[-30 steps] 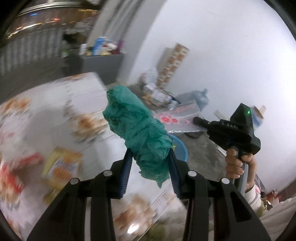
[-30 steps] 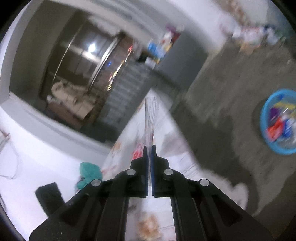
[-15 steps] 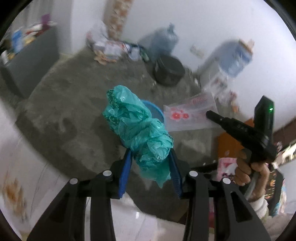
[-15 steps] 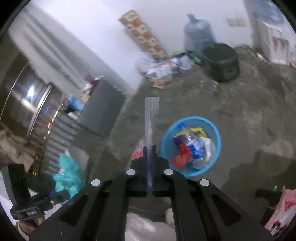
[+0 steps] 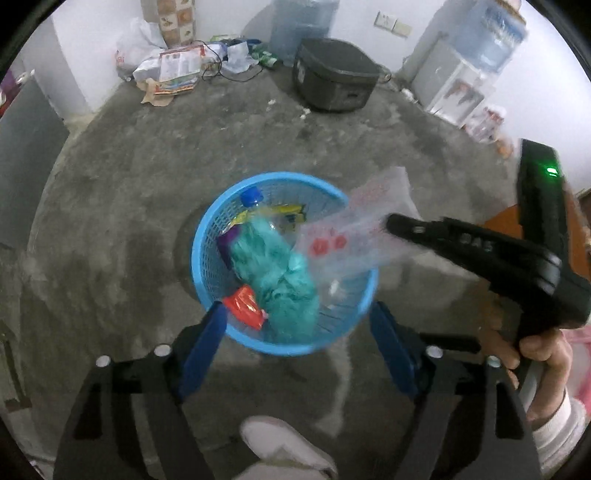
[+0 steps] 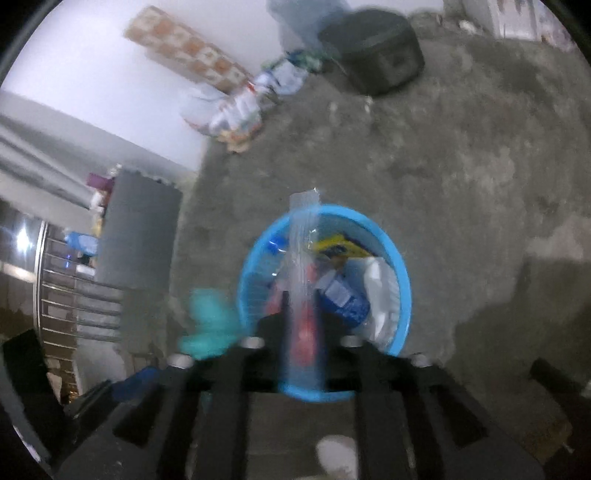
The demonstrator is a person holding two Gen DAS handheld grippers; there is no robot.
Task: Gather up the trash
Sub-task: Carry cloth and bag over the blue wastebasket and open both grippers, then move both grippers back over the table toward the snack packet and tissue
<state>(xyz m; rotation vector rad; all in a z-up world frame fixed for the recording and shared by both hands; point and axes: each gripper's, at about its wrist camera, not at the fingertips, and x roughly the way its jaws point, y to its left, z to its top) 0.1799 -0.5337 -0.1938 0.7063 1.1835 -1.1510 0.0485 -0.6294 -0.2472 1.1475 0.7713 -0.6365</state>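
Both grippers over the round blue plastic mesh basket [image 5: 207, 280] on the grey concrete floor [image 5: 110, 229], pointing steeply down.

Left gripper [image 5: 295, 332]: jaws opening, blue pads well apart, nothing pressed between them. The crumpled teal plastic bag [image 5: 277, 277] is clear of the pads, blurred, over the basket's contents. Can't tell if it has settled or is mid-air.

Right gripper [image 6: 301, 325]: jaws opening. The clear plastic bag with red print [image 5: 354, 236] sits edge-on between them in the right wrist view and sticks out over the basket's far side; frame is blurred, so pad contact is unclear, but a gap shows at the pads.

Basket contents: clear bottle with blue cap [image 5: 255, 199], yellow wrapper [image 5: 288, 210], red wrapper [image 5: 245, 306], purple piece [image 5: 229, 240].

Far side by the white wall [image 5: 229, 14]: black lidded box [image 5: 332, 77] and a pile of bags and papers [image 5: 173, 70] to its left. White shoe [image 5: 288, 446] at near edge.
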